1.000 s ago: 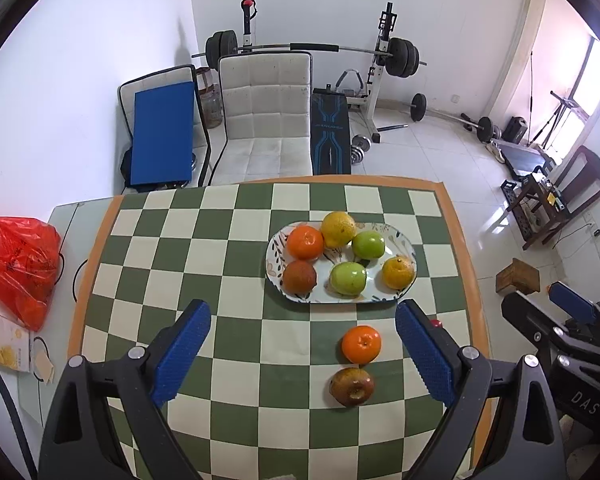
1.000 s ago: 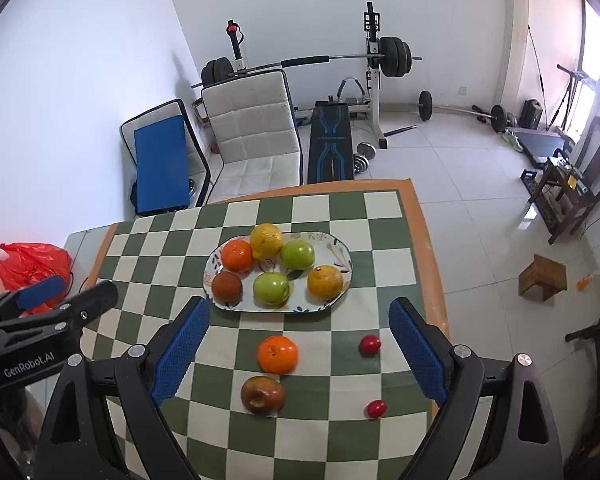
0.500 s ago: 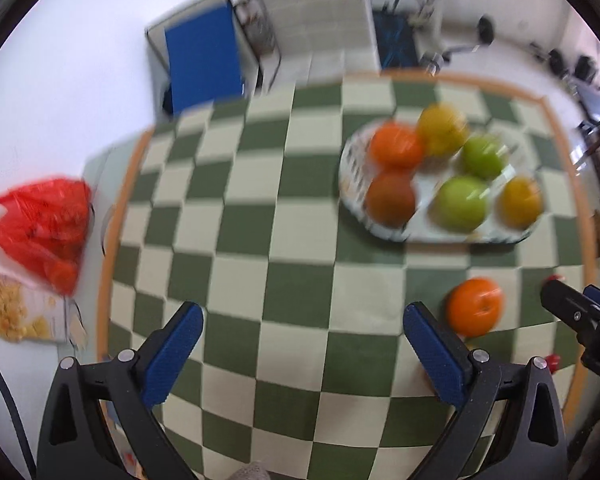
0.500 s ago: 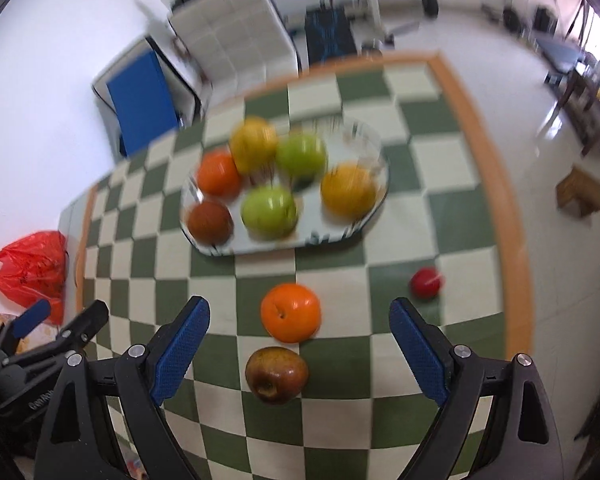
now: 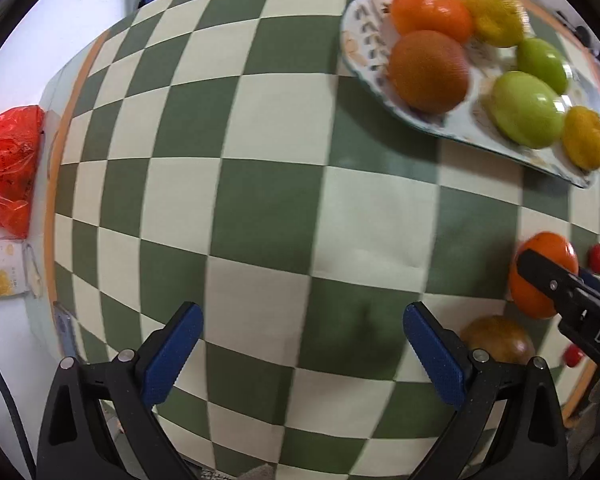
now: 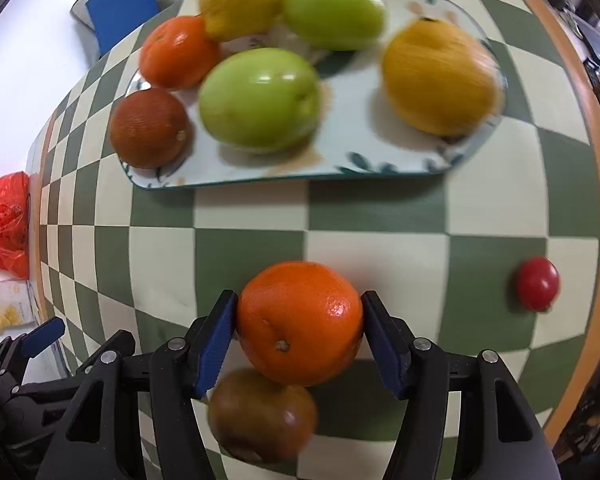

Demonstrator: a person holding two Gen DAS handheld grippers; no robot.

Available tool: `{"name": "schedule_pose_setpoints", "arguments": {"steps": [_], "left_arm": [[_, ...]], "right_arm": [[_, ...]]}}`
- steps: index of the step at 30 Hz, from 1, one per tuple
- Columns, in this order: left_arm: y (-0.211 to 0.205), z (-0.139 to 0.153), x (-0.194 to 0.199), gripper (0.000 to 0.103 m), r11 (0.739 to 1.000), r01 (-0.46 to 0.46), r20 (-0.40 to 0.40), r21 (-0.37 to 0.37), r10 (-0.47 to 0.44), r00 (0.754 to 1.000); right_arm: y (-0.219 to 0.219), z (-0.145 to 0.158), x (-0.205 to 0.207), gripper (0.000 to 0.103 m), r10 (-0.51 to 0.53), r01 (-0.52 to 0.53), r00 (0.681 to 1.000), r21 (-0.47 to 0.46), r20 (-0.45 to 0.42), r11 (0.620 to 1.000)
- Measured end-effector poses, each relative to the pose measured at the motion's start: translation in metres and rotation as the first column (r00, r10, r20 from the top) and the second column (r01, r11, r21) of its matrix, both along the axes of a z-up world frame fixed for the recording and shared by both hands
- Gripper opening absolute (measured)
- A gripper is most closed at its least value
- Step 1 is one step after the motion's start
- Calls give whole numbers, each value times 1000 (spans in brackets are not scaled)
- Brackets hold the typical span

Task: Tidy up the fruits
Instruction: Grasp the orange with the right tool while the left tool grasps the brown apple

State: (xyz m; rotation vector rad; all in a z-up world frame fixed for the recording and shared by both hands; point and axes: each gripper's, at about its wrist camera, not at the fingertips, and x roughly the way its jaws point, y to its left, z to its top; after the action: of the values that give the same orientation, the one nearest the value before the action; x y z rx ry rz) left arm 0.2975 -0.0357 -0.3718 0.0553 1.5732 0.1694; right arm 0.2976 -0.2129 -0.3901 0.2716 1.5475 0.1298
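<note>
**Right gripper around the loose orange, dark fruit close behind**

The right gripper [image 6: 298, 330] has its blue pads on either side of the orange [image 6: 300, 322], touching or very nearly so; the frames do not settle whether the grip is firm. The orange sits on the checkered table [image 6: 252, 216], at 6 o'clock from the plate [image 6: 364, 160]. The left gripper [image 5: 300, 344] hangs wide apart over bare squares, holding nothing.

Risks, as I judge them: a round, smooth orange can squirt out of flat pads if the squeeze is off-centre. The brownish fruit [image 6: 262, 416] lies right against the orange at its 6 o'clock, between the gripper arms, so a lift may nudge it toward the table edge. The plate already carries six fruits, with open room mainly at its near middle; a careless drop could knock the green apple [image 6: 260, 98] or the yellow orange [image 6: 438, 78].

Hard to read: the plate's fruits are motion-blurred. The small red fruit [image 6: 538, 283] at 3 o'clock is too small to identify. In the left view the right gripper covers part of the orange, and a second red fruit [image 5: 573, 355] is half hidden.
</note>
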Motion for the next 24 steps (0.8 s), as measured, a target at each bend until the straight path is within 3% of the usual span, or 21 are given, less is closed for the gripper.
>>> {"name": "schedule_pose_setpoints", "arguments": {"steps": [8, 15, 16, 18, 19, 24], "left_arm": [[-47, 10, -17, 102, 974, 113, -45, -195, -124, 991], [-97, -31, -25, 102, 939, 188, -154, -288, -239, 959], [-100, -36, -25, 100, 938, 191, -159, -289, -244, 957], [-109, -44, -23, 83, 937, 212, -152, -279, -261, 953], [-111, -48, -22, 66, 937, 221, -155, -269, -269, 951], [-111, -46, -26, 66, 937, 256, -124, -239, -290, 949]], "right_arm": [[-64, 19, -49, 65, -102, 102, 995, -7, -2, 995], [-83, 9, -98, 65, -156, 155, 986, -15, -54, 988], [-84, 5, -105, 65, -164, 163, 984, -15, -63, 986], [-85, -3, -115, 65, -175, 174, 981, -20, -79, 985], [-87, -5, -119, 65, -180, 179, 980, -18, -83, 984], [-86, -11, -129, 65, -183, 182, 980, -18, -83, 983]]}}
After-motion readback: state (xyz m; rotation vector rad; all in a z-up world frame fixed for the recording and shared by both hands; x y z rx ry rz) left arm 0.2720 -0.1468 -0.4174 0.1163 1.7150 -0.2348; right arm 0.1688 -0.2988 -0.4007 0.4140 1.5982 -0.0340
